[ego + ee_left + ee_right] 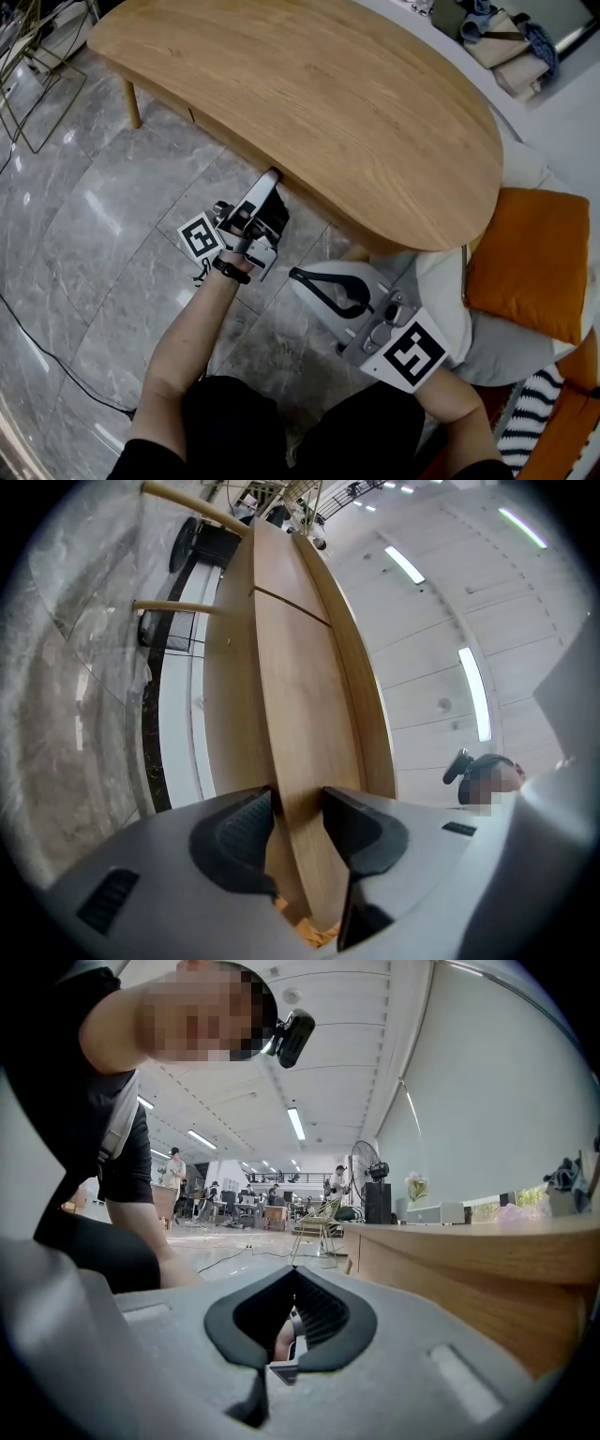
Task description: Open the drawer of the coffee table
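The light wooden coffee table fills the upper half of the head view. My left gripper reaches under its near edge. In the left gripper view the drawer front runs as a wooden panel between the jaws of the left gripper, and both dark pads lie against it. My right gripper hovers lower, off the table's near right end, with its jaws meeting in a closed loop and nothing in them. In the right gripper view the right gripper points level past the table's side.
An orange cushion lies on a white seat right of the table. Striped fabric shows at the bottom right. A cable crosses the grey marble floor, and a wire stand sits at the upper left by a table leg.
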Available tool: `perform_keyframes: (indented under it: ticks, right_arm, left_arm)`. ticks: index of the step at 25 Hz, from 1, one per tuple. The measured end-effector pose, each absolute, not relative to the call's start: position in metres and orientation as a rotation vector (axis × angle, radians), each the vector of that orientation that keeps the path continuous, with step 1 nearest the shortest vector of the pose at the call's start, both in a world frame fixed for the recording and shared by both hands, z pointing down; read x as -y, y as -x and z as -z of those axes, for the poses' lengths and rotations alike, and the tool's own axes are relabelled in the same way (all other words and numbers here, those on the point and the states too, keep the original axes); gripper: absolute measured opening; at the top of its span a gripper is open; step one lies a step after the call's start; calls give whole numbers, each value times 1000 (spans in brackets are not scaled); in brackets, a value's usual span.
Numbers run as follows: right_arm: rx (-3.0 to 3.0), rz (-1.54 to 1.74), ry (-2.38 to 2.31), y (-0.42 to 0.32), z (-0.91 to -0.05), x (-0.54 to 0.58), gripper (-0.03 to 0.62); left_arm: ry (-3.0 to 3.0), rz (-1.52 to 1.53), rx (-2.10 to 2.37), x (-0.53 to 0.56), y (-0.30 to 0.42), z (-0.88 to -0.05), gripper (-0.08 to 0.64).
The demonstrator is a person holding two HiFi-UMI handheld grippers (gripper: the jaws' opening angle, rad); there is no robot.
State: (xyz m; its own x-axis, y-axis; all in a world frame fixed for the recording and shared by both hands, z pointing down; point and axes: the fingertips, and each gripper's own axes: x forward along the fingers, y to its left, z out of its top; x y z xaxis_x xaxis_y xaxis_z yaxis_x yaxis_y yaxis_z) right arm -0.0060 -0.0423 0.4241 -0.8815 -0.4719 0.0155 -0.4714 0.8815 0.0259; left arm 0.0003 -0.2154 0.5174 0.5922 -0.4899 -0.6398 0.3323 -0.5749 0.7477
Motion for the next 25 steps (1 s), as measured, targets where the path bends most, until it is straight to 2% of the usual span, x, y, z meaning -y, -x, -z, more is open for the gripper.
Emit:
perform_keyframes:
  ticks: [25]
  right_arm:
    - [3047, 81, -731, 8, -413, 31, 3]
  left_arm:
    - [-1874, 1109, 114, 183, 26, -518, 135]
